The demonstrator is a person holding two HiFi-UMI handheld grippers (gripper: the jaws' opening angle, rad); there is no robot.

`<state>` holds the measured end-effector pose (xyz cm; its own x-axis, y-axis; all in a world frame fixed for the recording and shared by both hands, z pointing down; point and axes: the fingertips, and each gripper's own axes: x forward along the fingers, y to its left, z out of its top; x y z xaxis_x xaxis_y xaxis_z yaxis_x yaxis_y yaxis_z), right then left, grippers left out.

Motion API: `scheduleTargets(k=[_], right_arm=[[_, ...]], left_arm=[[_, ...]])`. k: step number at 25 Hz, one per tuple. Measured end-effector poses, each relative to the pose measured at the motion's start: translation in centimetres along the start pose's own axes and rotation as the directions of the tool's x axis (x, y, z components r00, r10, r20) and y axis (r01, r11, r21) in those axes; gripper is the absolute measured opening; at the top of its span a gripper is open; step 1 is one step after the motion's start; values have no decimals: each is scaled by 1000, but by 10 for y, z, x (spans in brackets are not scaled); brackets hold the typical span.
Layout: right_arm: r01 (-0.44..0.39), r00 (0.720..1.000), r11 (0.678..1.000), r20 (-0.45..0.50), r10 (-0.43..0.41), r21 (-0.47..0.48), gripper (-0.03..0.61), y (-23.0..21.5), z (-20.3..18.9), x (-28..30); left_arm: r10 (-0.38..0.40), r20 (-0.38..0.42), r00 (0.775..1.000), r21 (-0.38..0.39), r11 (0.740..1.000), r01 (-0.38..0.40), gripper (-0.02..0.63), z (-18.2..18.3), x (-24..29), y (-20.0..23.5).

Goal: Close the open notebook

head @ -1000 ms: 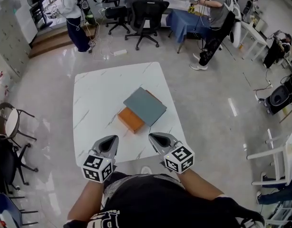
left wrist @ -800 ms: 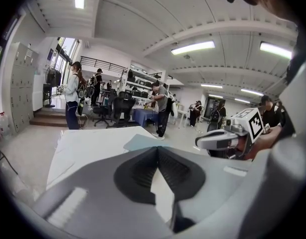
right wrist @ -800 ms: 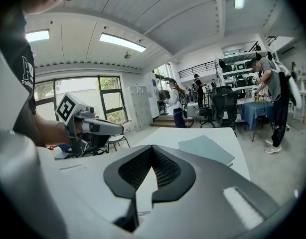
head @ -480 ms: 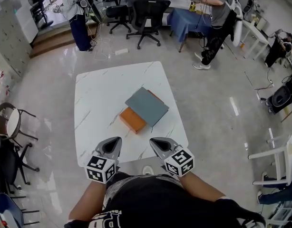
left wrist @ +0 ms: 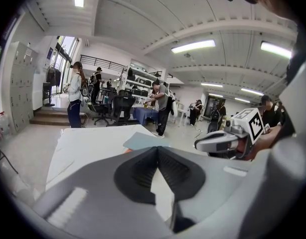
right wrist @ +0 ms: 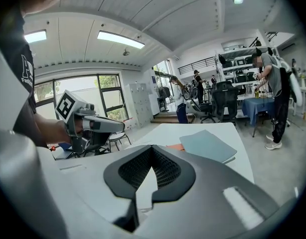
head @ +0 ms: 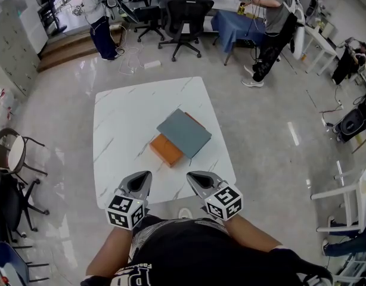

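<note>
Little has moved since the earlier frames: both grippers sit a touch further right and lower in the head view than a second ago, the notebook [head: 184, 133] has not shifted, and the standing person [head: 99, 16] at the far left of the room has stepped slightly. I read the left gripper [head: 143, 175] at the near edge of the white marble bench [head: 123, 118], held level and pointing away from me; its own view shows the jaws brought together, tips meeting, with nothing between them. I read the right gripper [head: 192, 175] beside it, well apart from the left one and at the same near edge; its own view also shows the jaws closed tip to tip and empty. The notebook lies flat near the middle of the bench, turned at an angle, ahead of both grippers and touched by neither. Its grey-blue face is uppermost. An orange slab [head: 165, 149] projects from under its near-left side, and a thin orange strip shows along the far-right edge; I cannot tell whether this is the notebook's own cover or a separate item. Beyond the bench stand black office chairs [head: 186, 11] and a second person [head: 272, 16] at a blue-draped table.
</note>
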<state>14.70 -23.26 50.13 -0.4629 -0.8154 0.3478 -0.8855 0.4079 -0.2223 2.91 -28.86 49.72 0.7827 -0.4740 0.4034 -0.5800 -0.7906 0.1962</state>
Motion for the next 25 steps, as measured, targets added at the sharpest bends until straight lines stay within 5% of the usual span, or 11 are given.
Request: scheduleTargets(k=[25], right_arm=[[-30, 999, 999, -20, 30, -14, 0, 8, -2, 2]], left_arm=[[12, 9, 1000, 6, 1000, -12, 57, 0, -8, -4]])
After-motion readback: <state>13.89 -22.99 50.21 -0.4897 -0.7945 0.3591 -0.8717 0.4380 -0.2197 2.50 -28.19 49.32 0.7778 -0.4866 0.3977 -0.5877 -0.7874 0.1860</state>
